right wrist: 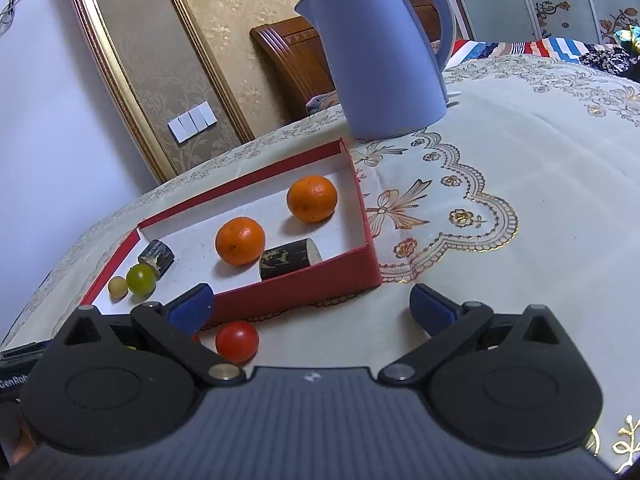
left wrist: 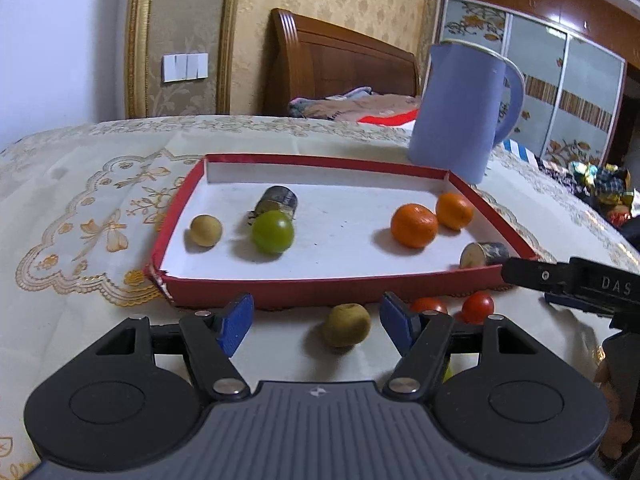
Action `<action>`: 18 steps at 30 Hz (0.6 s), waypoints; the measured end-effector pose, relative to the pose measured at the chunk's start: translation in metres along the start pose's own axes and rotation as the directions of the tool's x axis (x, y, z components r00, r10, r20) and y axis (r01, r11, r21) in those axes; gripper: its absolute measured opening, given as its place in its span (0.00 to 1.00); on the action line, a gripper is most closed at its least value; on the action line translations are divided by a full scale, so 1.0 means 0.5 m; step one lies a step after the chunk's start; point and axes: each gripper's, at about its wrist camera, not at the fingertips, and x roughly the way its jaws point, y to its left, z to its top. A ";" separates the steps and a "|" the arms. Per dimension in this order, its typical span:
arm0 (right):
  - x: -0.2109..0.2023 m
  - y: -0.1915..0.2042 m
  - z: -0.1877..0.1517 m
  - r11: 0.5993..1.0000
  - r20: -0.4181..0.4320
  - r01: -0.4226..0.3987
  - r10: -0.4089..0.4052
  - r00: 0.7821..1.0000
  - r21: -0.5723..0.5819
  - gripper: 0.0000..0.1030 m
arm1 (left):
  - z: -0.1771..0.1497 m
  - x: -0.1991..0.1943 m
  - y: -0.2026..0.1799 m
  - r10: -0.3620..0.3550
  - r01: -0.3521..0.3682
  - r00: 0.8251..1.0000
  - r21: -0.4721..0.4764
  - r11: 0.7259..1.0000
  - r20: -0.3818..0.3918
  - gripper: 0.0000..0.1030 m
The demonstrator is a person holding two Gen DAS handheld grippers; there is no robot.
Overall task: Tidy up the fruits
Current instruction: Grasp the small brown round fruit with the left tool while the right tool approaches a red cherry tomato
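Note:
A red box (left wrist: 304,292) with a white floor holds two oranges (left wrist: 413,225) (left wrist: 454,211), a green fruit (left wrist: 272,231), a small tan fruit (left wrist: 205,230) and two dark cane pieces (left wrist: 278,199) (left wrist: 483,254). In front of the box on the cloth lie a brown-green fruit (left wrist: 346,325) and two red tomatoes (left wrist: 477,307) (left wrist: 429,305). My left gripper (left wrist: 316,322) is open, the brown-green fruit between its blue fingertips. My right gripper (right wrist: 312,306) is open and empty, one red tomato (right wrist: 237,341) just inside its left fingertip (right wrist: 192,307). The box also shows in the right wrist view (right wrist: 296,290).
A light blue kettle (left wrist: 460,110) stands behind the box's right corner, also in the right wrist view (right wrist: 380,48). The embroidered cream tablecloth (right wrist: 520,160) covers the table. A wooden headboard (left wrist: 340,64) and bedding lie beyond. Foil-wrapped items (left wrist: 600,184) sit at the far right.

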 end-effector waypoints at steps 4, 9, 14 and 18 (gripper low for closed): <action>-0.001 0.000 0.000 1.000 0.000 0.000 0.000 1.000 0.000 1.00 | -0.001 0.016 -0.012 0.022 -0.021 1.000 0.025 0.999 -0.022 0.67; -0.001 0.000 0.000 1.000 -0.001 0.002 -0.002 1.000 -0.003 1.00 | -0.004 0.036 -0.015 0.053 -0.050 0.997 0.039 0.998 -0.054 0.67; 0.000 0.000 -0.001 1.000 -0.003 0.004 -0.004 1.000 -0.005 1.00 | -0.007 0.044 -0.014 0.060 -0.057 0.996 0.038 0.998 -0.068 0.67; 0.001 0.002 -0.001 1.000 -0.006 0.008 -0.008 1.000 -0.009 1.00 | -0.008 0.039 -0.004 0.073 -0.073 0.996 0.013 0.997 -0.059 0.65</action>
